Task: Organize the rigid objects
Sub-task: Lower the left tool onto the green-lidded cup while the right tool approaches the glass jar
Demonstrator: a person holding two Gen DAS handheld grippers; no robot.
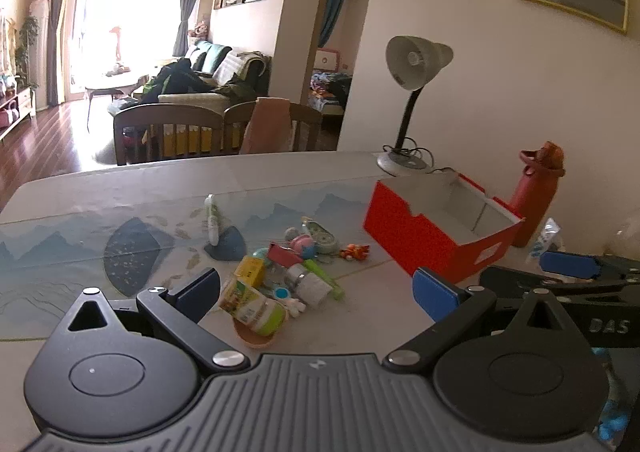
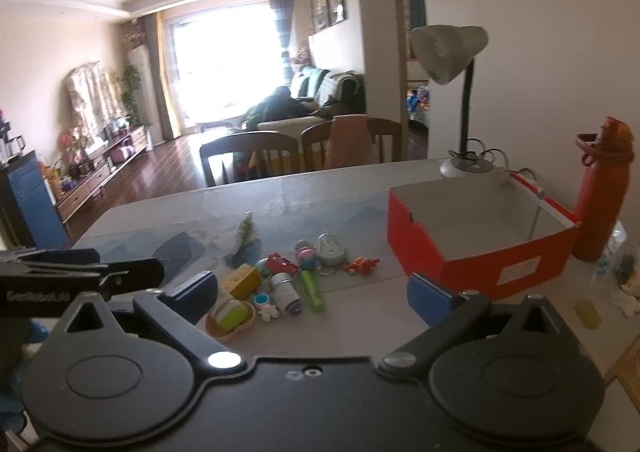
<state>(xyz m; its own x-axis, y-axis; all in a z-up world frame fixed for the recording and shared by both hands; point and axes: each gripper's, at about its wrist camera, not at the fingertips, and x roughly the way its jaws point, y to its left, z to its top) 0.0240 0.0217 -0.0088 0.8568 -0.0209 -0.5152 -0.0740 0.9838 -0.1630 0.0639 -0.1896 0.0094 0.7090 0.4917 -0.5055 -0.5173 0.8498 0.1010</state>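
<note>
A heap of small rigid items lies mid-table: a green-and-white bottle (image 1: 254, 308) on an orange dish (image 1: 256, 336), a yellow box (image 1: 250, 271), a white jar (image 1: 310, 284), a green stick (image 2: 311, 289), a pink toy (image 1: 303, 246) and an orange figure (image 1: 355, 252). An open red box (image 1: 436, 226) with a white inside stands right of them, also in the right wrist view (image 2: 476, 236). My left gripper (image 1: 318, 294) is open and empty, above the table just short of the heap. My right gripper (image 2: 314, 294) is open and empty, beside the left one.
A red water bottle (image 2: 602, 192) and a grey desk lamp (image 1: 416, 64) stand behind the box by the wall. A white tube (image 1: 211, 218) lies further back on the patterned table cover (image 1: 100, 212). Wooden chairs (image 1: 172, 132) stand at the far edge. Small packets (image 2: 622, 260) lie at right.
</note>
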